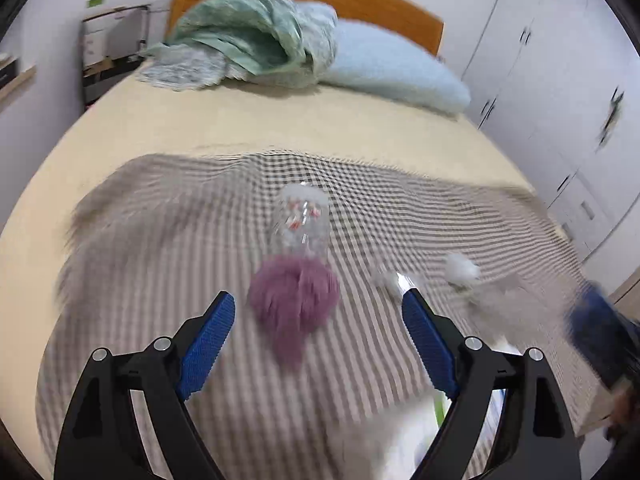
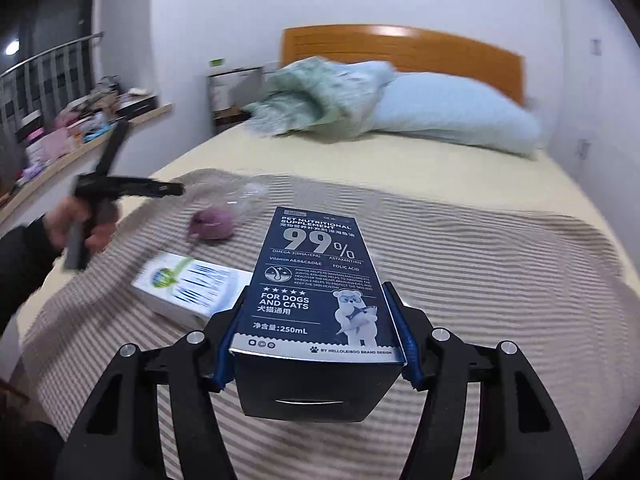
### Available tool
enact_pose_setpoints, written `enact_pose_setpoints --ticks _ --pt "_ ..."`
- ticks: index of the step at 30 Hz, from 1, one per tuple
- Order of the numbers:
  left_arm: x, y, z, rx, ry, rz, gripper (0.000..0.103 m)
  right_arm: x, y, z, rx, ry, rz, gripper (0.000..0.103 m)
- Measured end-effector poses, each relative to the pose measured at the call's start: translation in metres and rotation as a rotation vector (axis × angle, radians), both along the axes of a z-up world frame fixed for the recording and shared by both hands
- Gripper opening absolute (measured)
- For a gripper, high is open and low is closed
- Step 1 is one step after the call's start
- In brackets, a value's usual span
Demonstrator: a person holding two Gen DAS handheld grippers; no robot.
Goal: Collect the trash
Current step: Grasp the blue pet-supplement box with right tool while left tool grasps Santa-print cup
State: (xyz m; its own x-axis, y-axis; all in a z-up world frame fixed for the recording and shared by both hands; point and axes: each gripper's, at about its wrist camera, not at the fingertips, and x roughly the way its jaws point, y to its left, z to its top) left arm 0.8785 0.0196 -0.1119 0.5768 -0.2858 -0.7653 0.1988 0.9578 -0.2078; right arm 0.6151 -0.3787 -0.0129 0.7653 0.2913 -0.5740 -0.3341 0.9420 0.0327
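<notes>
My left gripper (image 1: 318, 308) is open and empty above the striped blanket (image 1: 160, 280). Just beyond its fingertips lies a purple fuzzy ball (image 1: 294, 296), with a clear plastic bottle (image 1: 302, 220) lying behind it. White crumpled tissue bits (image 1: 462, 268) lie to the right. A white and green box (image 1: 404, 432) sits partly hidden under the right finger. My right gripper (image 2: 316, 336) is shut on a dark blue pet supplement box (image 2: 316, 280) and holds it above the blanket (image 2: 480, 280). In the right wrist view the white box (image 2: 192, 288), the purple ball (image 2: 212, 226) and the bottle (image 2: 244, 196) lie to the left.
The bed has a beige sheet (image 1: 280, 120), a green quilt (image 1: 256, 40), a light blue pillow (image 1: 392, 68) and a wooden headboard (image 2: 400, 48). White wardrobes (image 1: 560, 80) stand on the right. A cluttered shelf (image 2: 80, 128) runs along the left wall.
</notes>
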Motion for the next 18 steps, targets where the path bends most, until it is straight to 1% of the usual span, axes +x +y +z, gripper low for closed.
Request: enact_pose_setpoints --ticks 2,3,5,6,7,8,9,10,11,12,13,14,16,18 --pt "0.033 -0.017 -0.013 0.056 0.028 0.013 0.083 -0.003 -0.023 0.003 -0.029 0.006 -0.060 0.061" --pt "0.056 -0.028 -0.023 0.092 0.041 0.007 0.083 -0.007 -0.034 0.002 -0.041 0.019 -0.085 0.061" --pt "0.080 -0.037 -0.036 0.161 0.079 0.032 0.083 -0.015 -0.054 -0.006 -0.057 0.051 -0.145 0.061" --pt "0.095 -0.041 -0.043 0.172 0.109 0.049 0.083 -0.020 -0.064 -0.011 -0.054 0.071 -0.173 0.061" --pt "0.105 -0.043 -0.049 0.144 0.131 0.053 0.083 -0.022 -0.076 -0.017 -0.042 0.091 -0.214 0.061" --pt "0.114 -0.044 -0.057 0.144 0.164 0.065 0.083 -0.023 -0.088 -0.024 -0.013 0.110 -0.248 0.061" --pt "0.119 -0.045 -0.062 0.178 0.187 0.086 0.074 -0.020 -0.098 -0.032 0.019 0.128 -0.267 0.061" --pt "0.123 -0.046 -0.068 0.202 0.207 0.109 0.069 -0.021 -0.108 -0.040 0.056 0.155 -0.293 0.061" --pt "0.124 -0.046 -0.069 0.204 0.213 0.117 0.061 -0.023 -0.115 -0.046 0.079 0.175 -0.311 0.061" --pt "0.121 -0.044 -0.068 0.186 0.204 0.135 0.060 -0.025 -0.118 -0.050 0.097 0.193 -0.316 0.061" --pt "0.115 -0.041 -0.064 0.141 0.189 0.126 0.060 -0.031 -0.122 -0.055 0.126 0.211 -0.323 0.061" --pt "0.105 -0.039 -0.057 0.118 0.175 0.107 0.059 -0.038 -0.124 -0.057 0.134 0.218 -0.331 0.061" --pt "0.082 -0.034 -0.031 0.118 0.102 0.122 0.059 -0.053 -0.123 -0.057 0.133 0.226 -0.342 0.061" --pt "0.057 -0.027 0.001 0.087 0.059 0.121 0.059 -0.073 -0.127 -0.053 0.143 0.227 -0.363 0.061"
